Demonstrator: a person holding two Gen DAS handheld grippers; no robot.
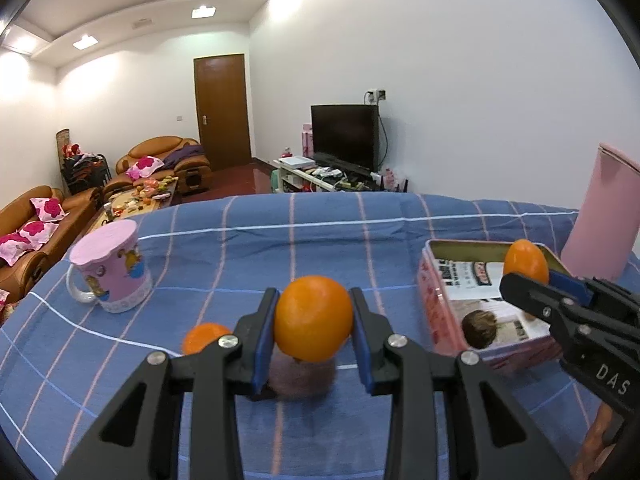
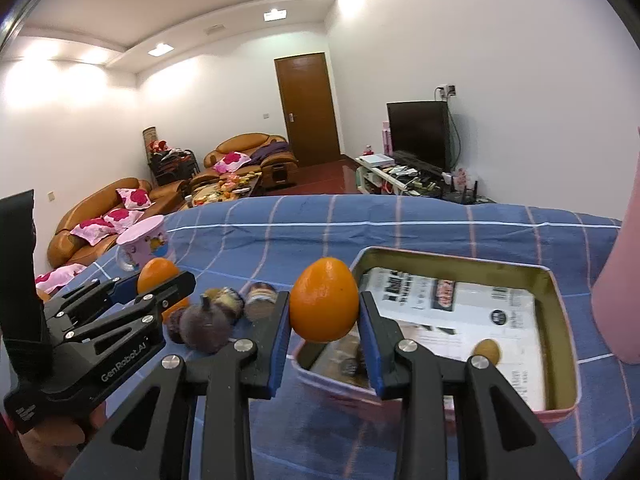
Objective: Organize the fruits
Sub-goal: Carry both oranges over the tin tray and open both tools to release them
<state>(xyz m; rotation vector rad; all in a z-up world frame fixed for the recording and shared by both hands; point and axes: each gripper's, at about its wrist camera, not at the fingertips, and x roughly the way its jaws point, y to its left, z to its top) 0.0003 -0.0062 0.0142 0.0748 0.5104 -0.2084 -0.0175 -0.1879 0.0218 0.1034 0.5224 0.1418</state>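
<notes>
1. Your left gripper (image 1: 314,334) is clamped on a round orange (image 1: 313,318) at the lower centre of the left wrist view. The blue pads press its two sides, and it hangs above the checked blue cloth (image 1: 280,240) with a blurred shadow under it.
2. Your right gripper (image 2: 324,320) grips a second, more egg-shaped orange (image 2: 324,306) at the centre of the right wrist view, over the near left corner of the pink tin (image 2: 560,400). Judging by that position, you carry it there to drop it in.
3. The tin sits open at the lower right of the right wrist view, lined with printed paper. One small yellow-brown fruit (image 2: 486,350) lies inside; darker shapes near the corner are too blurred to name.
4. Both oranges look smooth, glossy and firm, so the side-on pinch should hold without crushing.
5. Dark purple fruits (image 2: 206,326) wait on the cloth at the left of the right wrist view, just beside the tin. A third orange (image 1: 206,336) lies on the cloth behind your left fingers.
6. A pink mug (image 1: 110,270) stands well apart at the left of the left wrist view, clear of your path.
</notes>
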